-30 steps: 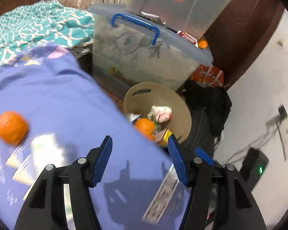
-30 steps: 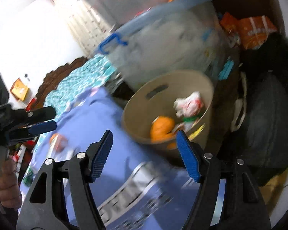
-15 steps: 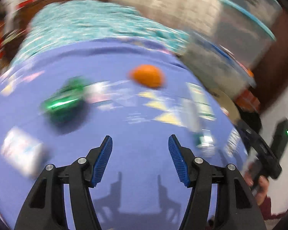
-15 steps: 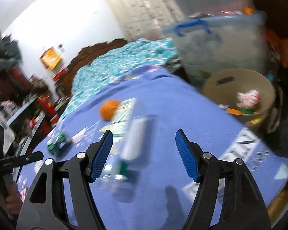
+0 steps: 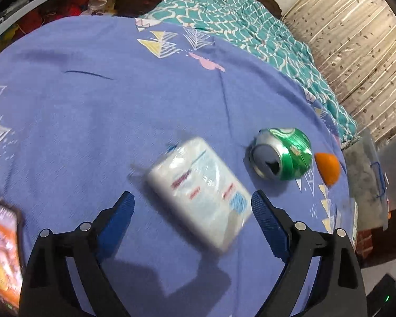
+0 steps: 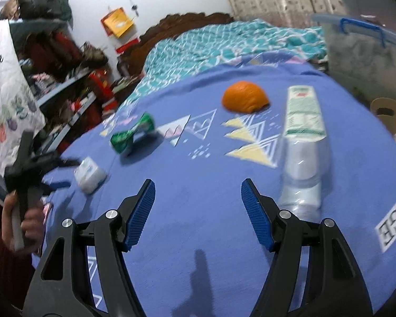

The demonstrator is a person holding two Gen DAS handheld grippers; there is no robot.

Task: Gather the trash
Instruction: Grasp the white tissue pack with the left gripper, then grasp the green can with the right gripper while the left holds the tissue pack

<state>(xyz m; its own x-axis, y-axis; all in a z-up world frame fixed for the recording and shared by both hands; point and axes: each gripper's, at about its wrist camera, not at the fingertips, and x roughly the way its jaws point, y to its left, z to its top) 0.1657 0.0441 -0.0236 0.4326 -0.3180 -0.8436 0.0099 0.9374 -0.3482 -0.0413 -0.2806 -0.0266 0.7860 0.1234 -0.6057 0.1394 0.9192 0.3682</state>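
My left tongs (image 5: 191,210) pointing down over purple printed bedsheet (image 5: 92,111), jaws just widened, released; white crinkly plastic tissue pack (image 5: 200,194) lies flat between blue ribbed pads (image 5: 120,218), untouched. Crushed green aluminium can (image 5: 282,155) just beyond right pad; orange peel dome (image 5: 327,167) further right. My right tongs (image 6: 198,207) parted, nothing between jaws. Clear ridged plastic bottle (image 6: 302,148), green-white label, lying just right of right pad. Tan round bin (image 6: 388,113) past bed's edge, far right.
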